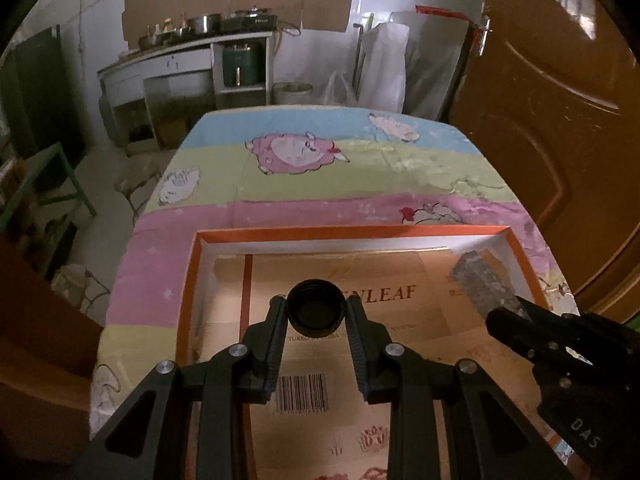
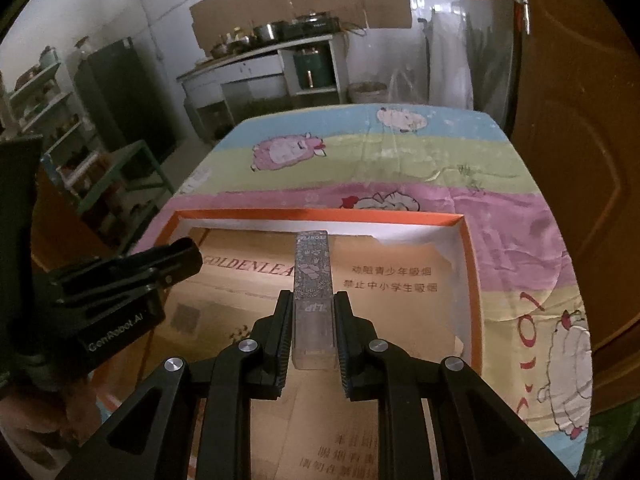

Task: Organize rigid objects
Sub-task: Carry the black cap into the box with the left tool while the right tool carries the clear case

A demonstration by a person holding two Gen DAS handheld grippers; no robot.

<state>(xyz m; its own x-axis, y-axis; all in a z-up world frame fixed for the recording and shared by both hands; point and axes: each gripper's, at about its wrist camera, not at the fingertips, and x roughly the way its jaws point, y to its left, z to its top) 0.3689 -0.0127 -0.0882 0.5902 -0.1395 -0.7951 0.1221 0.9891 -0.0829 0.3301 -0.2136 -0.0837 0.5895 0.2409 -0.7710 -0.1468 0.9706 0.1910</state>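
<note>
A desk (image 1: 360, 184) covered by a cartoon sheep cloth is seen from above, and on its near part lies a shallow orange-rimmed box (image 1: 352, 232), lined with printed cardboard, directly below and ahead of both grippers. The box is the place toward which both held things are judged to be headed, so the deciding relation is straight down from each gripper. The right gripper (image 2: 313, 304) is pinched on a long floral-patterned tube (image 2: 311, 276), whose long axis runs forward along the fingers and juts past their tips toward the box's far wall. In the left wrist view that tube (image 1: 480, 280) is seen over the box's right part. The left gripper (image 1: 317, 308) is held partly closed on a small black bottle cap (image 1: 316, 306), gripped by its sides at the fingertips, its hollow side facing the camera, over the box's middle. Each gripper is equally near the box floor, the left one left of the right.
</note>
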